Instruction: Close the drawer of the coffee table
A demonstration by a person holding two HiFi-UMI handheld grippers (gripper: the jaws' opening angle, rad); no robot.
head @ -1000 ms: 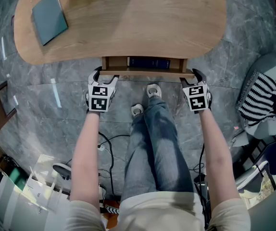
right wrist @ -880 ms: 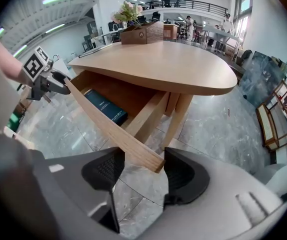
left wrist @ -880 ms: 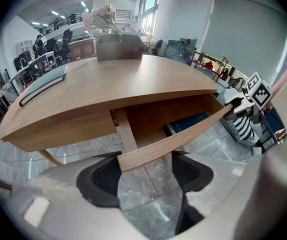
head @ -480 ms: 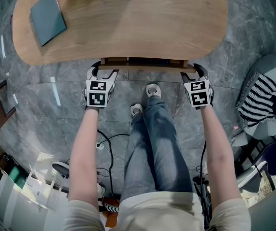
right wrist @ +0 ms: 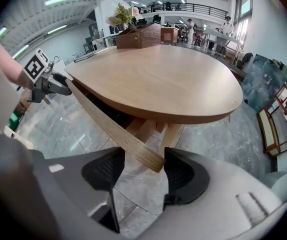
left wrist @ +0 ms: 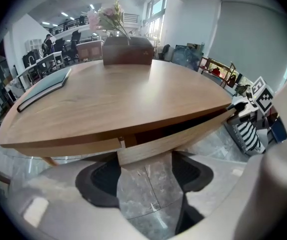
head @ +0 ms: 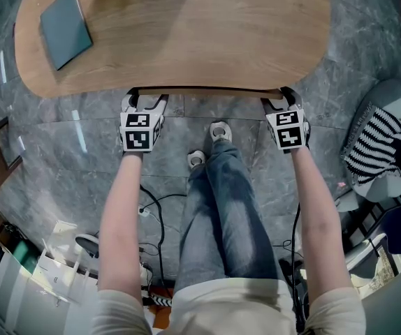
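My left gripper (left wrist: 146, 178) has its jaws spread. The near end of the drawer front (left wrist: 183, 135) sits at the gap between them, low in the middle of the frame, and I cannot tell whether the pads touch it. My right gripper (right wrist: 141, 171) is spread too. The drawer front's other end pokes between its jaws, close to the pad on the frame's right, with a gap on the other side. From the head view the drawer front is only a thin dark line under the near edge of the bench (head: 207, 33). A teal book (head: 66, 26) lies at the bench's upper left.
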